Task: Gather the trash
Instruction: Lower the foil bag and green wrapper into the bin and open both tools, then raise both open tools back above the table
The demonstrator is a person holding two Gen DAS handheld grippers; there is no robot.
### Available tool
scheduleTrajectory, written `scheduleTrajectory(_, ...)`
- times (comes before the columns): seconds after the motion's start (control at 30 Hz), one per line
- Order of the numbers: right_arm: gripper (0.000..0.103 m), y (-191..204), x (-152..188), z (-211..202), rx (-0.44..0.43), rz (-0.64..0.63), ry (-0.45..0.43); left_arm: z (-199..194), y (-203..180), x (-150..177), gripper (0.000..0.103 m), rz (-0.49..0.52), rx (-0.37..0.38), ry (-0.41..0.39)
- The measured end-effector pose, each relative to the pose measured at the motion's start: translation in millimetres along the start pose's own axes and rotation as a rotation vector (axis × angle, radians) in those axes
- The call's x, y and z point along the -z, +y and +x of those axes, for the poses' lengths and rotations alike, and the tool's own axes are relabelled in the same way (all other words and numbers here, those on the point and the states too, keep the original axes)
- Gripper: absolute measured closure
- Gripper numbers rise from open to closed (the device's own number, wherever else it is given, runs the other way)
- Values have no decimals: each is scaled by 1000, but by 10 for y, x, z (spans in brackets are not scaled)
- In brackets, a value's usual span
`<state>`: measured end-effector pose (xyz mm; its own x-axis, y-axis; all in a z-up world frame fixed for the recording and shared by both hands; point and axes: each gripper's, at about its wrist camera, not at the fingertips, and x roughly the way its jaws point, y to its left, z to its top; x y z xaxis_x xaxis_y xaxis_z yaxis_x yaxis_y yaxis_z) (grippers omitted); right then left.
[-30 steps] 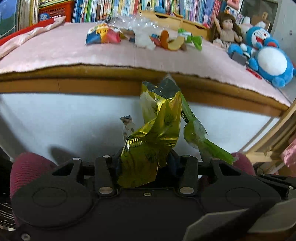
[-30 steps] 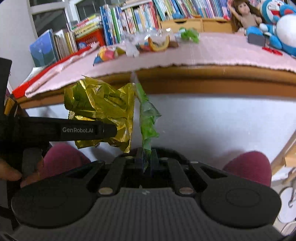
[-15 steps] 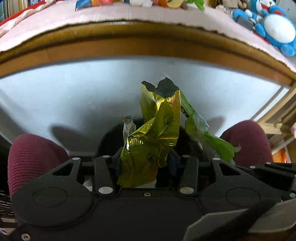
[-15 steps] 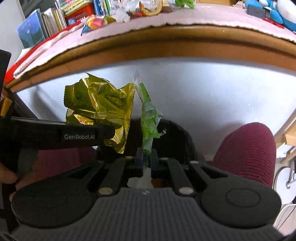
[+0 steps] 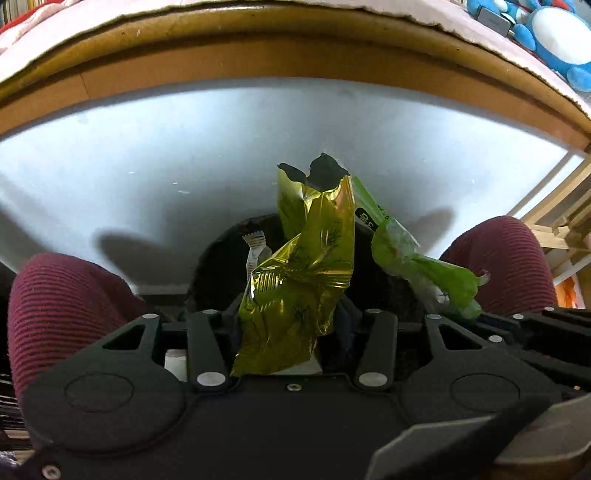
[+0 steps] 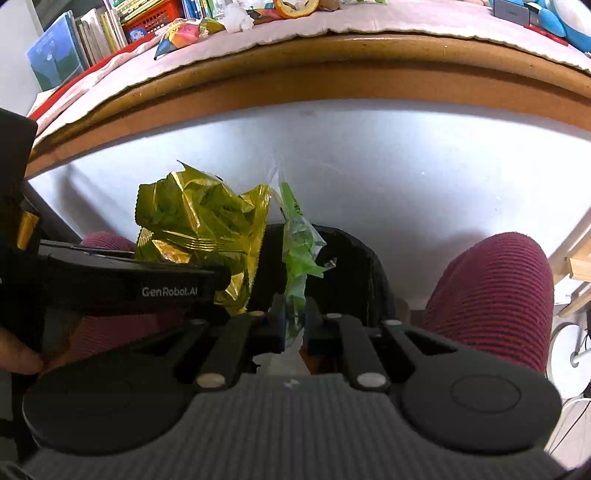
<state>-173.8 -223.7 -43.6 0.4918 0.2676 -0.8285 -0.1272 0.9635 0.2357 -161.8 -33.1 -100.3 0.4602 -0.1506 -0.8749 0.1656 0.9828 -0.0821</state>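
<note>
Both claws lowered below the tabletop point(image 6: 332, 79) edge over the black bin point(image 6: 354, 266): left claw point(image 5: 291, 325) gripping gold wrapper point(image 5: 295, 295), right claw point(image 6: 293, 325) just loosening around green wrapper point(image 6: 295, 258), release imminent.

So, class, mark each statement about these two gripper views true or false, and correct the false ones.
1. The left gripper holds a gold foil wrapper. True.
2. The right gripper is empty. False: a green wrapper sits between its jaws, which have just been opening.
3. A black bin sits below, between the person's knees. True.
4. The table holds no trash. False: a colourful wrapper and orange peel lie on it.
</note>
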Motion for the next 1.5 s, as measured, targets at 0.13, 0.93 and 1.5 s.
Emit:
scheduleTrajectory(0.13, 85, -12, 0, 5, 2, 4, 2, 0, 7, -25, 56, 3, -2, 13)
scheduleTrajectory(0.93, 62, -64, -6, 0, 5, 28, -3, -12, 45, -20, 36, -33, -5, 1)
scheduleTrajectory(1.5, 42, -149, -825, -372, -2, -98, -363, -831, 348, -699, 15, -105, -66, -386)
